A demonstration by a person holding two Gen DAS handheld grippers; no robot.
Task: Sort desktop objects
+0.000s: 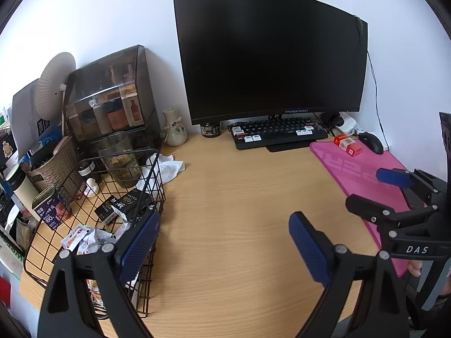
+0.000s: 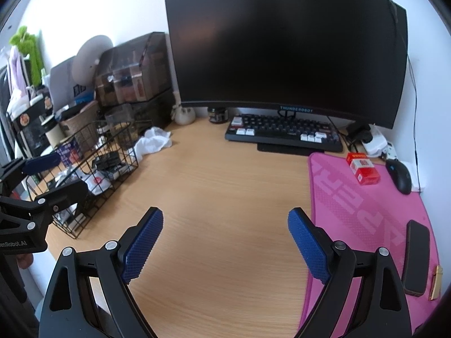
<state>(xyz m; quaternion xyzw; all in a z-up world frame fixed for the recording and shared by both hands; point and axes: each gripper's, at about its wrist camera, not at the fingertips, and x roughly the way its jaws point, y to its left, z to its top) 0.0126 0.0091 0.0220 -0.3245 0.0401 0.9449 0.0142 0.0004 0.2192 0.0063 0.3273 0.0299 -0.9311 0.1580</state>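
Observation:
My left gripper [image 1: 224,242] hangs open over the bare wooden desk [image 1: 239,197], its left finger just in front of a black wire basket [image 1: 152,186] that holds dark boxes and snack packets. My right gripper [image 2: 225,240] is open too, with nothing between its blue pads, above the desk beside the pink mat [image 2: 366,214]. Each gripper shows at the edge of the other's view. On the mat lie a red box [image 2: 363,169], a black mouse [image 2: 400,176], a dark phone [image 2: 415,256] and a gold lighter [image 2: 436,281]. A crumpled white tissue [image 2: 153,139] lies by the basket.
A large dark monitor [image 1: 267,56] stands at the back with a black keyboard [image 1: 276,131] under it. A small jar [image 1: 210,129], a pale vase [image 1: 174,126], a smoked plastic organiser [image 1: 110,98], a woven bin [image 1: 53,166] and a power strip [image 2: 375,139] crowd the back and left.

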